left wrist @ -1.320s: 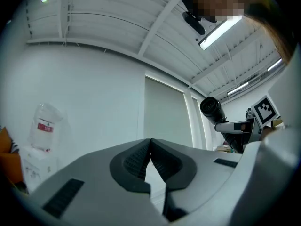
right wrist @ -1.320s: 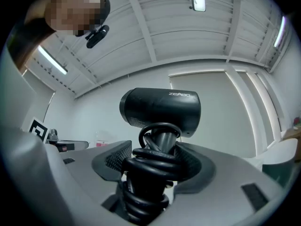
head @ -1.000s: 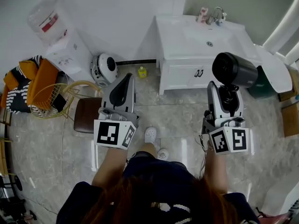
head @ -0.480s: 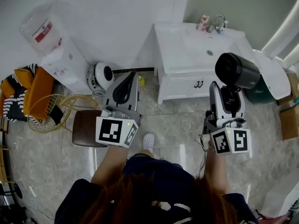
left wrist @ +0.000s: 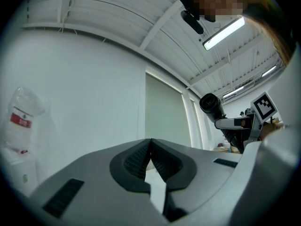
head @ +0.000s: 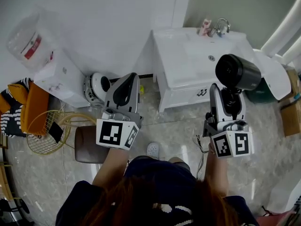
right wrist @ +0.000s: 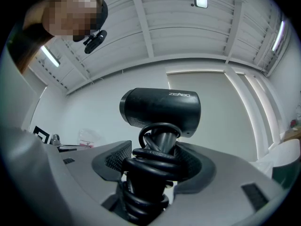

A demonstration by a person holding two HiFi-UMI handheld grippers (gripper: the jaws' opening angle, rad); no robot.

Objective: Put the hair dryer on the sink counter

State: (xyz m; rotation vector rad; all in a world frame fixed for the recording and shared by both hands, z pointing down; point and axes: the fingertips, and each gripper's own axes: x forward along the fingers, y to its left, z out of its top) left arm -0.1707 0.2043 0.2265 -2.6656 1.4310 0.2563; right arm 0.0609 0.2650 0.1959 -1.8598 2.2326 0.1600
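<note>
A black hair dryer point(head: 237, 72) stands upright in my right gripper point(head: 227, 97), whose jaws are shut on its cord-wrapped handle point(right wrist: 153, 173); its barrel point(right wrist: 161, 109) sits above the jaws. In the head view the dryer hangs in front of the white sink counter point(head: 181, 62), over its right part, with the basin drain point(head: 211, 58) and tap point(head: 218, 26) behind. My left gripper point(head: 126, 84) is held at the left, jaws shut with nothing between them point(left wrist: 150, 155). The dryer also shows in the left gripper view point(left wrist: 211, 106).
A white cabinet with two doors point(head: 188, 95) stands under the counter. A round white robot vacuum point(head: 96, 86) leans by the wall. A brown stool point(head: 87, 145), a wire basket point(head: 44, 135) and a white water dispenser point(head: 59, 76) are at the left. A green bin point(head: 263, 89) is right.
Both grippers have travelled forward toward the sink counter, and the floor things at the left have slid down and left in view. The dryer stays in the right gripper.
</note>
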